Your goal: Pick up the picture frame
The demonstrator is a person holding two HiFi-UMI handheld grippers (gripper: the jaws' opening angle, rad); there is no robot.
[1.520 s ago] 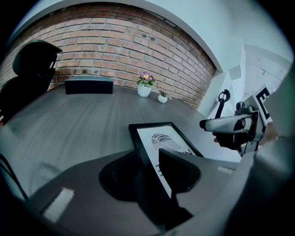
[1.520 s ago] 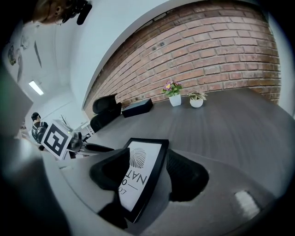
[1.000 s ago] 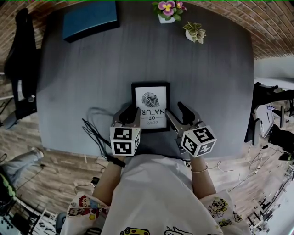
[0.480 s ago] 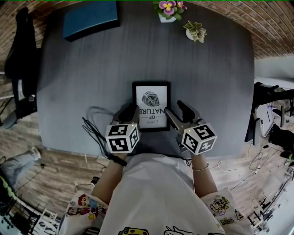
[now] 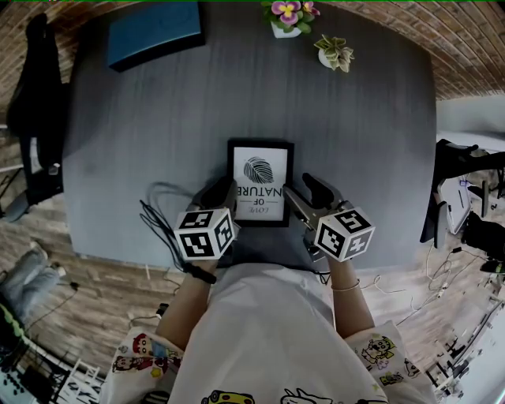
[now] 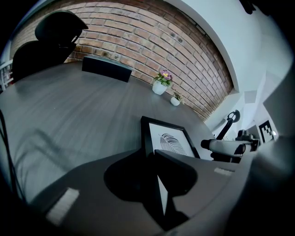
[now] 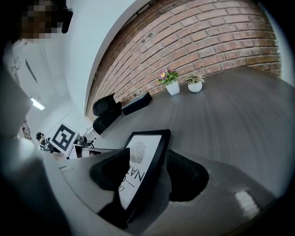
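The picture frame (image 5: 260, 177), black with a white feather print, lies flat on the grey table (image 5: 158, 134) near its front edge. My left gripper (image 5: 223, 192) straddles the frame's near left edge. In the left gripper view its jaws are closing around that edge of the frame (image 6: 171, 140), with a sliver of print still showing between them. My right gripper (image 5: 301, 188) sits on the frame's right edge. In the right gripper view one jaw lies over the print of the frame (image 7: 138, 154) and the other presses its outer side.
A dark blue box (image 5: 154, 33) lies at the back left of the table, and two small potted plants (image 5: 288, 17) (image 5: 335, 54) stand at the back. Loose cables (image 5: 162, 217) trail over the front left edge. A chair with dark clothing (image 5: 35, 110) stands left of the table.
The left gripper has rolled, turning its marker cube, and its jaws have narrowed around the frame's left edge. The right gripper and the frame have stayed in place.
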